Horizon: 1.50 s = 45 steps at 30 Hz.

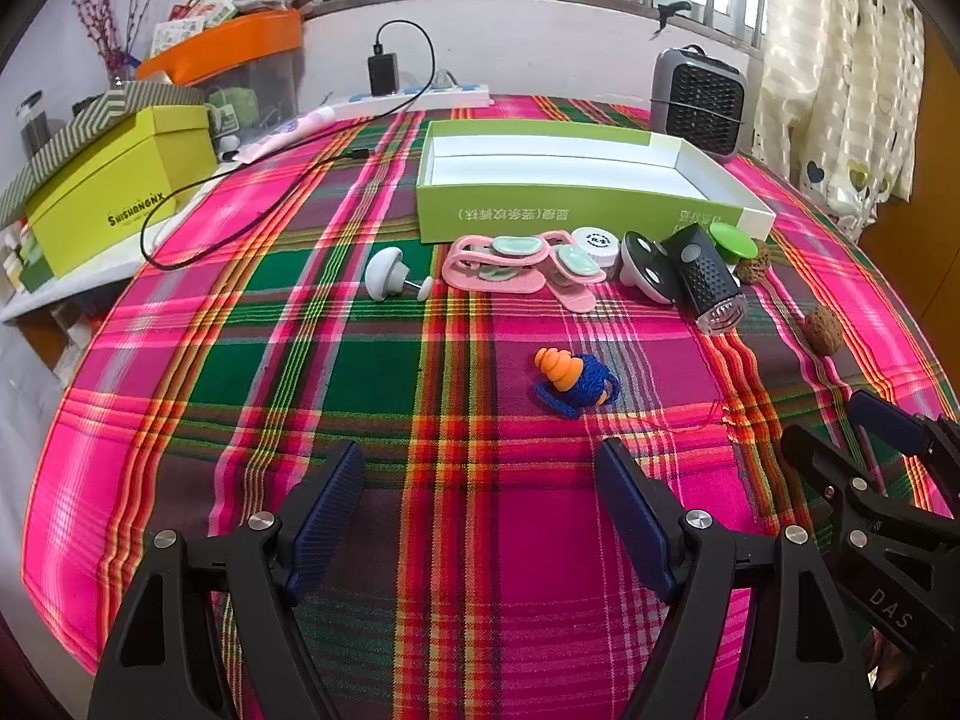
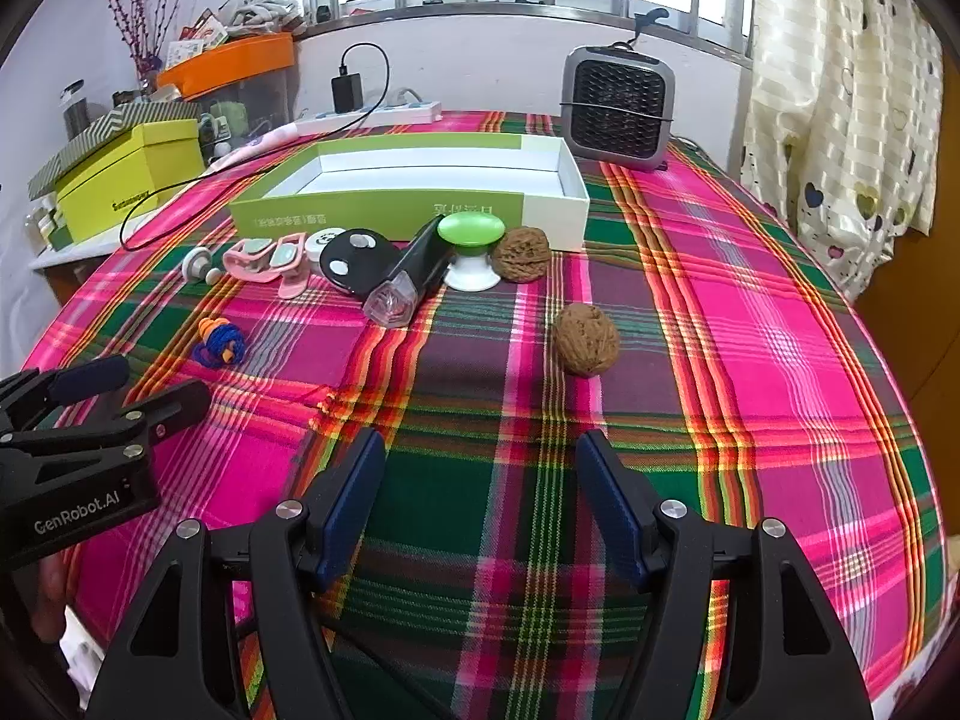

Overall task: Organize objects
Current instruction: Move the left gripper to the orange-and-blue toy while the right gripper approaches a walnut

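Green box (image 1: 576,213) stood empty while both tools, left tool (image 1: 480,516) and right tool (image 2: 480,498), hung released, so picking up the nearest walnut (image 2: 585,337) seemed next.

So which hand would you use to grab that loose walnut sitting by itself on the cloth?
Probably the right. In its own view the right gripper is open with the lone walnut almost straight ahead of its fingers. From the left gripper, also open, that walnut lies far off to the side.

Black grippers (image 1: 480,468) with ribbed blue pads (image 2: 612,510), silver screws
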### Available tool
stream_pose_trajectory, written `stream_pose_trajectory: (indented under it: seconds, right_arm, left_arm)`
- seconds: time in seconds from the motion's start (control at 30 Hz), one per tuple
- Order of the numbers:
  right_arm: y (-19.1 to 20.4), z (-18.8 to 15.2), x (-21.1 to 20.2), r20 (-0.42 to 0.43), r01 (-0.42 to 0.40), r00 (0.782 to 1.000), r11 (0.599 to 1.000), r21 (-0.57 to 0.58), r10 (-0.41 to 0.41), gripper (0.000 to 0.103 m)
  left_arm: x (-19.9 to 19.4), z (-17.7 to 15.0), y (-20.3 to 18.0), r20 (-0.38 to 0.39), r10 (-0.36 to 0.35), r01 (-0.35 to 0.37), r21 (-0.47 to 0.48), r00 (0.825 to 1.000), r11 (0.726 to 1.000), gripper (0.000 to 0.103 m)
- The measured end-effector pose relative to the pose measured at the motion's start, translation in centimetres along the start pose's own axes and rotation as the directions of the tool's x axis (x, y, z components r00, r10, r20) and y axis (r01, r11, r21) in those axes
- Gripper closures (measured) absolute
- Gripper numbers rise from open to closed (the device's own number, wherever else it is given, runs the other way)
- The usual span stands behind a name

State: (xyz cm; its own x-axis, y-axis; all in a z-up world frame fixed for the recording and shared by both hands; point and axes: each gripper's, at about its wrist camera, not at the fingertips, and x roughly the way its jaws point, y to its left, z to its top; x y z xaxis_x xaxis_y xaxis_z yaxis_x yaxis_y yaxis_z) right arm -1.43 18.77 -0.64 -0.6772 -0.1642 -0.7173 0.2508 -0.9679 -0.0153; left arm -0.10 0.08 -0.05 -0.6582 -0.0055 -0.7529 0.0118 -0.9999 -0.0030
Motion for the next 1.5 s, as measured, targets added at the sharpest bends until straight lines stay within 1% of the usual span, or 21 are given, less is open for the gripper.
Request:
stream_pose_trajectory:
  seconds: [0.27,0.77,0.87,0.93,1.07,1.27,1.47,1.5]
  right_arm:
    - [0.0,0.0,0.0,0.0,0.0,1.0,1.0,0.0,0.0,0.036]
    - [-0.2,0.0,0.1,-0.006,-0.02,1.0,1.0,-0.013,0.02,0.036]
    - [-0.3,0.0,0.1,-0.007,-0.029,1.0,0.999,-0.021,0.029,0.036]
    - [-0.4,0.0,0.1,-0.012,-0.043,0.999,0.999,-0.031,0.043,0.036]
    - [-1.5,-0.1,-0.2,-0.007,-0.105,0.994,0.994,-0.015,0.105,0.036]
    - [-2.7,0.0,-0.2,-0.016,-0.06,0.998,0.998,-0.009,0.06,0.036]
    - [-3.8,0.7,0.5,-0.039,-0.045,0.998,0.999,-0.012,0.045,0.036]
    - [-4.0,0.8,0.7,-0.041,-0.044,0.998,0.999,-0.014,0.044,0.036]
  left_arm:
    - [0.0,0.0,-0.1,0.0,-0.001,0.001,0.001,1.0,1.0,0.024]
    - [0.1,0.3,0.2,0.006,-0.024,0.024,0.006,1.0,1.0,0.025]
    - [0.2,0.3,0.3,0.007,-0.032,0.032,0.019,0.999,0.999,0.025]
    - [0.2,0.4,0.5,0.009,-0.046,0.046,0.018,0.999,0.999,0.025]
    - [0.1,0.5,1.1,0.019,-0.101,0.101,0.002,0.995,0.995,0.025]
    - [0.3,0.8,0.9,0.018,-0.158,0.157,0.012,0.987,0.987,0.025]
    - [0.8,1.5,0.1,0.008,-0.175,0.175,0.033,0.985,0.984,0.025]
    - [0.9,1.6,0.0,0.009,-0.173,0.172,0.036,0.985,0.984,0.027]
